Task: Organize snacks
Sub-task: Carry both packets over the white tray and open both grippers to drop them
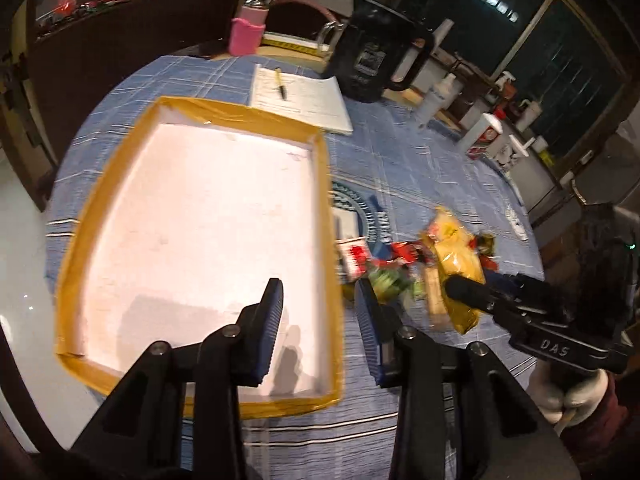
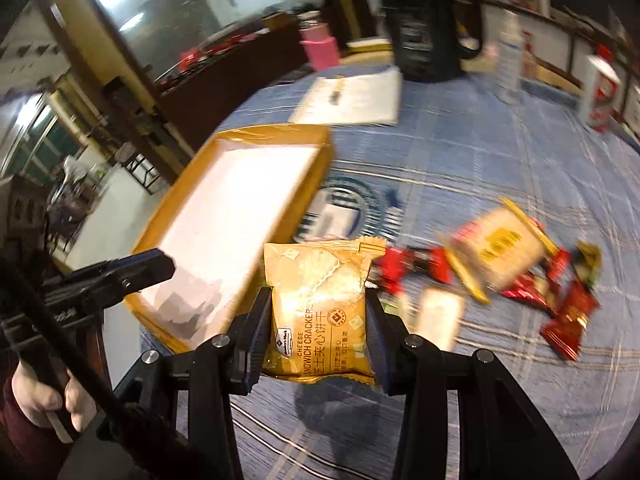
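Note:
My right gripper (image 2: 318, 304) is shut on a yellow cheese sandwich cracker pack (image 2: 318, 312) and holds it above the table, just right of the tray. The pack also shows in the left wrist view (image 1: 460, 276), with the right gripper (image 1: 460, 292) behind it. The shallow white tray with a brown taped rim (image 1: 328, 184) (image 2: 316, 168) lies at the left and has nothing in it. My left gripper (image 1: 320, 300) is open and empty over the tray's right rim. A pile of snacks lies right of the tray: red packets (image 2: 568, 312), another yellow cracker pack (image 2: 500, 248), a green packet (image 1: 386, 280).
The round table has a blue checked cloth (image 1: 400, 168). At the back are a notepad with a pen (image 1: 300, 96), a black jug (image 1: 372, 60), a pink-sleeved bottle (image 1: 248, 28), a white bottle (image 1: 438, 96) and a red-and-white canister (image 1: 484, 136).

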### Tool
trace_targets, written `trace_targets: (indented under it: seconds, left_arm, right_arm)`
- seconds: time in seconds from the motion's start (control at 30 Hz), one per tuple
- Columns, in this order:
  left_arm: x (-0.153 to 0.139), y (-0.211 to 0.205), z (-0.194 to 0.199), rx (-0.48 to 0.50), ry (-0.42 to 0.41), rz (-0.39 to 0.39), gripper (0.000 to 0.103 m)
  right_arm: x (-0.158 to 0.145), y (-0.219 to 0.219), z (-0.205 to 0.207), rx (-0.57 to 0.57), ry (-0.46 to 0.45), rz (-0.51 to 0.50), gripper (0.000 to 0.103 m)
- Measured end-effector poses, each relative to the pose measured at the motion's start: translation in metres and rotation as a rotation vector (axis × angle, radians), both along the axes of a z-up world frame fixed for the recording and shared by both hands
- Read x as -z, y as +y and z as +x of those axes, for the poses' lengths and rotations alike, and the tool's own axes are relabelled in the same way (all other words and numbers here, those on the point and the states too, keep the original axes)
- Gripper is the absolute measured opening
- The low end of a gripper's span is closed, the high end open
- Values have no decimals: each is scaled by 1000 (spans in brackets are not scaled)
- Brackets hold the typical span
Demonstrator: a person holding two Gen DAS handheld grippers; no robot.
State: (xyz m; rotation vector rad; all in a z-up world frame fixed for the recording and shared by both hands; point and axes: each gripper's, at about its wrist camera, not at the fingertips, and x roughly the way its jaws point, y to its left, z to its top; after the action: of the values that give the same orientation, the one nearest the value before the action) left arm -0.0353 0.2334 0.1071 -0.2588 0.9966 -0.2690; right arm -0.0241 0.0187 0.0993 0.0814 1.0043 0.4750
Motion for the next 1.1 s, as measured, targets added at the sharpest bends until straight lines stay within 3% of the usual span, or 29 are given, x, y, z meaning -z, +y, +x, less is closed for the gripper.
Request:
trace_targets:
  seconds: [0.07, 0.17, 0.27, 0.37, 0.5, 0.6, 0.67, 0.7, 0.93, 1.1]
  left_arm:
    - [-2, -5, -1, 47, -9, 8, 41]
    - [-1, -27, 4, 157, -5, -40, 57]
    - [10, -65, 11, 279, 11, -29, 59]
    - [30, -105, 23, 378, 36, 88, 59]
    - [66, -138, 39, 458, 87, 312, 59]
    - [84, -145, 40, 494, 132, 355, 58]
    - [88, -150, 37, 491, 118, 391, 46]
    - [87, -151, 36, 488, 118, 386, 39]
    - [56, -120, 36, 356, 83, 214, 39]
    - [27, -65, 27, 190, 56, 96, 39]
  right_arm:
    - [-3, 7, 4, 14, -8, 1, 43]
    - [-1, 1, 14, 74, 12, 5, 43]
    - [2, -17, 16, 144, 38, 11, 43]
    - [4, -35, 11, 195, 48, 6, 43]
    - [7, -53, 1, 236, 52, 7, 43]
    - [10, -66, -6, 264, 57, 17, 43]
    - [12, -75, -10, 281, 63, 24, 43]
    - [13, -78, -11, 286, 66, 27, 43]
    - [11, -77, -12, 253, 58, 22, 43]
    - [4, -40, -5, 131, 42, 15, 43]
